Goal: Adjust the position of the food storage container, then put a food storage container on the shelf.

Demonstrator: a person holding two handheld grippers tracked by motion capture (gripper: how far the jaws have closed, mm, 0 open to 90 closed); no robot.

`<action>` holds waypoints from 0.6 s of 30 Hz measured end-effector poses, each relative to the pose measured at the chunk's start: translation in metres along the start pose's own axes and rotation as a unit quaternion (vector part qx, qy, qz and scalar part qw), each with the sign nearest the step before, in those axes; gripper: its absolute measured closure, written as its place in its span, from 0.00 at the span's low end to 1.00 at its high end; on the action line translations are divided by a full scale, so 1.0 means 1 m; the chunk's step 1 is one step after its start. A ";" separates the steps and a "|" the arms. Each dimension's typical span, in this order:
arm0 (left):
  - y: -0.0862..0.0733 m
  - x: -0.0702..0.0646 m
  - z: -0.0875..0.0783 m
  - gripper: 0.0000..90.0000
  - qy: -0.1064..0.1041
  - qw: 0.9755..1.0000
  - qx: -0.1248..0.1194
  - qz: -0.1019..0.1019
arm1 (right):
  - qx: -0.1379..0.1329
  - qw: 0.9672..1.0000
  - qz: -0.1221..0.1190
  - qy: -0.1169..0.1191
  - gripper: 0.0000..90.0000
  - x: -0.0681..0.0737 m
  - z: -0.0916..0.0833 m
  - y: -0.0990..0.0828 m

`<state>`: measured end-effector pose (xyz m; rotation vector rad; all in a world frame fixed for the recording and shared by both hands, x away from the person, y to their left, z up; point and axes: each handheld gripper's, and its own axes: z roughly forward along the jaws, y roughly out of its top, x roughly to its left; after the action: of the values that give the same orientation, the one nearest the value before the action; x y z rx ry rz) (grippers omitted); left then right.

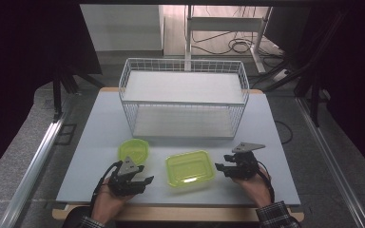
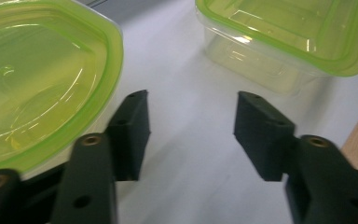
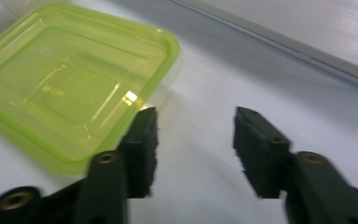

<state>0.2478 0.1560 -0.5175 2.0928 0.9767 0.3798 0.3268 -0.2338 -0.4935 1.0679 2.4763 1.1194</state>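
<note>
Both tongs, left [image 1: 145, 180] and right [image 1: 220, 167], are sitting apart and holding nothing, so the green box [image 1: 190, 169] and round tub [image 1: 133, 149] are waiting on the counter [image 1: 100, 142].

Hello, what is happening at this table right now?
A person holds a gripper in each hand at a table. Two lidded green containers lie in front: a rectangular container between the hands and a smaller container ahead of the left gripper. The right gripper sits beside the rectangular one. Both grippers are open and hold nothing. A white wire basket stands farther back.
</note>
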 end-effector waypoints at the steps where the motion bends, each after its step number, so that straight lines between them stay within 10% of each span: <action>1: -0.001 -0.001 0.000 0.43 0.001 1.000 0.001 0.000 | -0.002 1.000 -0.001 -0.002 0.44 0.000 0.000 -0.001; 18: -0.006 -0.005 0.003 0.11 -0.006 1.000 0.017 0.025 | -0.024 0.999 0.034 0.008 0.23 -0.002 -0.002 0.000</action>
<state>0.2428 0.1529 -0.5235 2.1509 0.9313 0.3793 0.3269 -0.2367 -0.4923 1.1407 2.4301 1.2043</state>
